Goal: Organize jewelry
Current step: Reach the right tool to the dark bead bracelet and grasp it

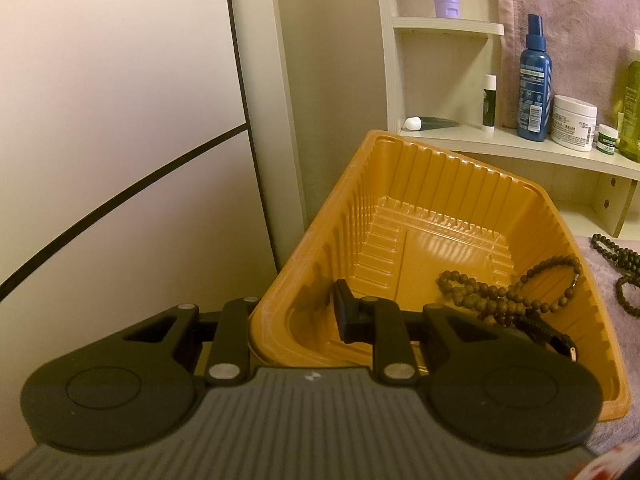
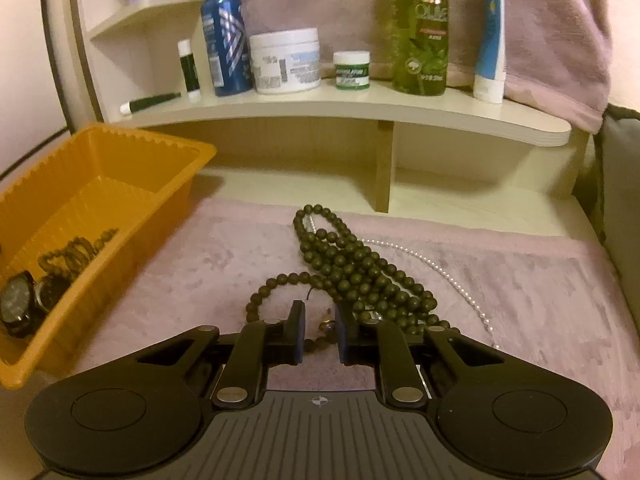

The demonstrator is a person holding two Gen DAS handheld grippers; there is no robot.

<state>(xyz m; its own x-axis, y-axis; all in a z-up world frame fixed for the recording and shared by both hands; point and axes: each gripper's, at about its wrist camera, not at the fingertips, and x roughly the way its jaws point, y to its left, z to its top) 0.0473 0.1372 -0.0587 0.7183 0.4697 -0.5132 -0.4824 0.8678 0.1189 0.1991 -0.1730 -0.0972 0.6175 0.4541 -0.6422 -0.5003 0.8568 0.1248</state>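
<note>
Lying in a loose heap on the soft mauve towel, the dark beaded necklace shows round matte beads, with a thin pearl strand trailing out to its right. The right gripper points down at the near end of that heap, its jaws narrowed around a small ring-like piece and a few beads; whether the pads actually pinch them I cannot tell. To the left sits the orange tray, thin ribbed plastic, tilted, holding brown bead bracelets and two dark wristwatches. The left gripper is clamped on the tray's near rim, one finger inside the wall. There's open towel between tray and beads; behind, a pale wooden shelf carries a blue spray bottle, a white jar and a green bottle.
</note>
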